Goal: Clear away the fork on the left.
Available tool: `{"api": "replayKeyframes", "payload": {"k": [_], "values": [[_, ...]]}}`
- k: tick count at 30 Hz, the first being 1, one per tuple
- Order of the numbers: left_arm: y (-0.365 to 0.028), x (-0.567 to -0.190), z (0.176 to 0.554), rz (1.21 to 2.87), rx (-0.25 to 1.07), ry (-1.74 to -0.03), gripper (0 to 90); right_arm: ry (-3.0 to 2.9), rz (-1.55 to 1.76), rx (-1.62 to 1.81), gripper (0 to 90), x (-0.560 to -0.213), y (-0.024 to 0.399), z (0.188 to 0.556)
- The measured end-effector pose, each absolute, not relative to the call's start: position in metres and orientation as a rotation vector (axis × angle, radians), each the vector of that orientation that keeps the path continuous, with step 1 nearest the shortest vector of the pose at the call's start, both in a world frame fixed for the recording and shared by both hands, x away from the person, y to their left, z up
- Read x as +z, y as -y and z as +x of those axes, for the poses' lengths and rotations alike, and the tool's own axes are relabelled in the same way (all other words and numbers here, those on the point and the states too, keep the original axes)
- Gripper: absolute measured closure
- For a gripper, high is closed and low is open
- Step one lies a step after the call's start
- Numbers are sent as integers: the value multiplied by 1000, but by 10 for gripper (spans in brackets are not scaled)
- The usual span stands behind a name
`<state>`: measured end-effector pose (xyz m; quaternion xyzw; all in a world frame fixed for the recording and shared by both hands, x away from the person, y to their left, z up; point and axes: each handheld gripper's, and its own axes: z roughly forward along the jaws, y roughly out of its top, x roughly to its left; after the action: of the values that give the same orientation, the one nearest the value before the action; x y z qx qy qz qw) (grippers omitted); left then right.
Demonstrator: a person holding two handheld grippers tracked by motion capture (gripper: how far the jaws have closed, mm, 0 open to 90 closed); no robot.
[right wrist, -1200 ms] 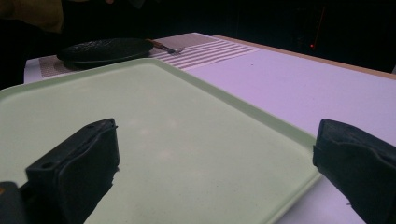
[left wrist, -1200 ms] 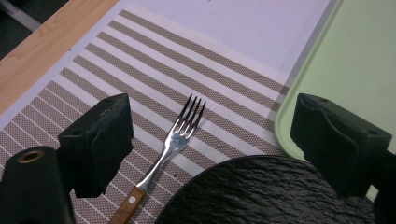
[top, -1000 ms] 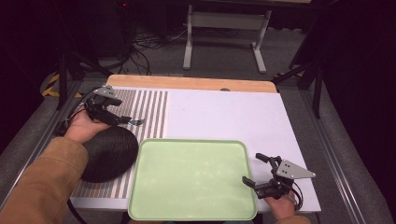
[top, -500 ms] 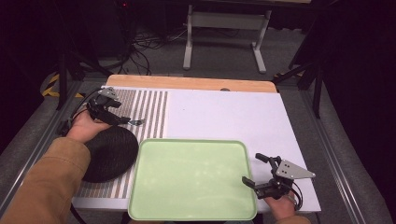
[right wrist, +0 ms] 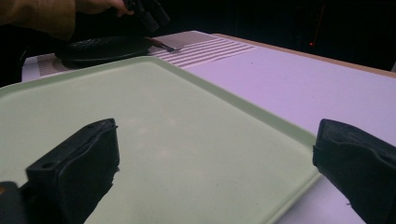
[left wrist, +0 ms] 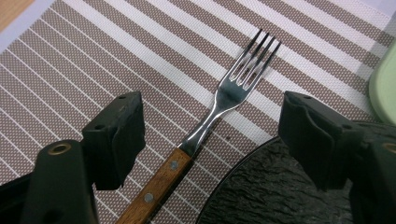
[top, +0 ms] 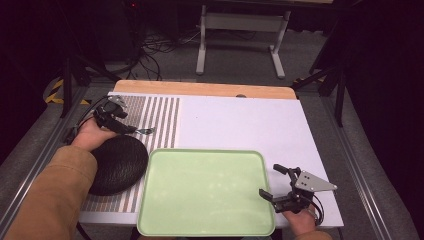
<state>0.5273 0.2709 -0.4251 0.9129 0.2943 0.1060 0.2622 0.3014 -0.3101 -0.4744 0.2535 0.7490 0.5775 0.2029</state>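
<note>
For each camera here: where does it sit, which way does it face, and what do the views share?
High view: above the person's side, facing forward and down on the table; forearms, both tongs.
Left gripper view: on the left tongs, open, facing down at the fork.
Right gripper view: on the right tongs, open, facing across the green tray.
Shared: tray, black plate.

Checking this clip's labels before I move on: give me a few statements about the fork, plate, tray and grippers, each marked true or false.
1. The fork lies on the striped mat. True.
2. The left gripper is shut on the fork. False: its jaws stand open on either side of the handle.
3. The tray holds a cup. False: nothing lies on it.
4. The black plate sits left of the tray. True.
5. The right gripper is open at the tray's right edge. True.
</note>
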Motion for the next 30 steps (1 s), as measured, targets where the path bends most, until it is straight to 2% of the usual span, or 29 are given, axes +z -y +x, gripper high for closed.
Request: {"api": "replayKeyframes", "payload": {"k": [12, 19, 30], "values": [[-282, -443, 542, 2459, 142, -915, 303, -2094, 713, 1606, 13, -475, 310, 301], [-281, -451, 546, 2474, 123, -916, 320, -2092, 716, 1604, 14, -475, 310, 301], [-283, -456, 549, 2499, 117, -918, 409, -2089, 725, 1599, 14, -475, 310, 301]]}}
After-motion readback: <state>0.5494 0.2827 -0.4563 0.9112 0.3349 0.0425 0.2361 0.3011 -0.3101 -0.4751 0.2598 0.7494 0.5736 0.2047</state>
